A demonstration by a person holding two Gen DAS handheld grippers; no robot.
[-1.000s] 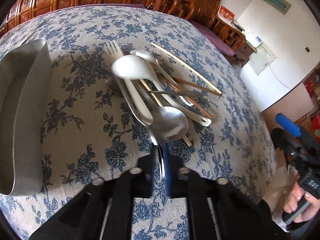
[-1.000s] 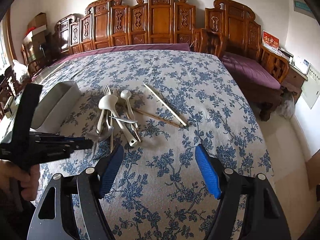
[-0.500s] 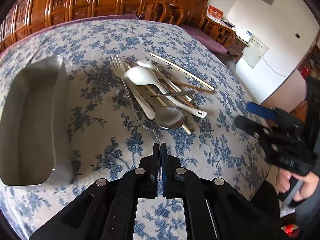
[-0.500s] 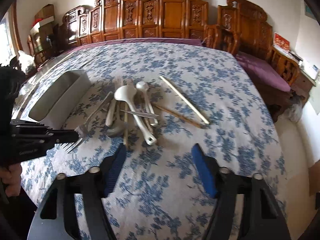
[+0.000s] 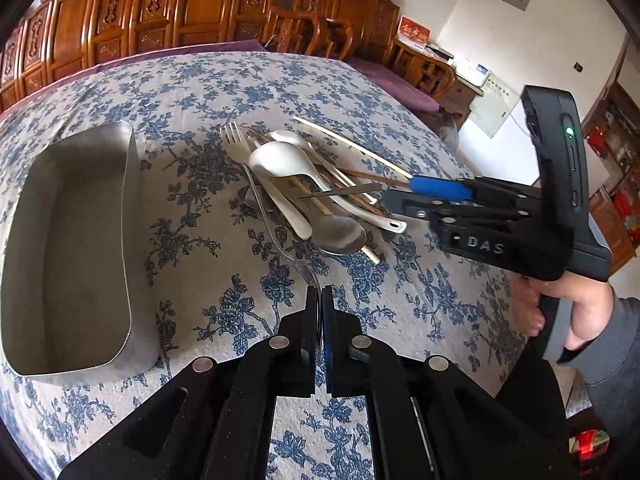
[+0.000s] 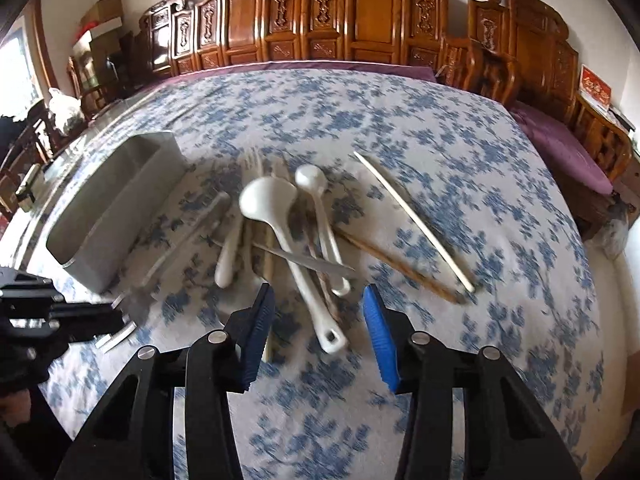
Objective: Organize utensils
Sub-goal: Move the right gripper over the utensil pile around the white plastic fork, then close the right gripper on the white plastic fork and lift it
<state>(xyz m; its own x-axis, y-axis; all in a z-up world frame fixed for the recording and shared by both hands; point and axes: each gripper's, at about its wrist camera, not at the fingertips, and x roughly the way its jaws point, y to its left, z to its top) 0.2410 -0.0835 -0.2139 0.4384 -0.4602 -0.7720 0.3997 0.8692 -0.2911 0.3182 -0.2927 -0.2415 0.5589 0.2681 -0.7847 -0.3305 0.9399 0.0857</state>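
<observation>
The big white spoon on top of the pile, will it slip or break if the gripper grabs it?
Probably a bit slippery: the big white spoon looks glossy, like ceramic, so it could chip if dropped. It looks stiff, not bendy. It lies across other utensils, so lifting it may jostle them. The right gripper is closing above its handle, not yet gripping.

A home's living or dining room: carved wooden chairs (image 6: 372,12) line the wall, purple seat cushions (image 6: 560,136) lie on a bench, a blue floral cloth (image 5: 224,80) covers the tabletop, and cardboard boxes (image 6: 102,12) are stacked in a corner.
</observation>
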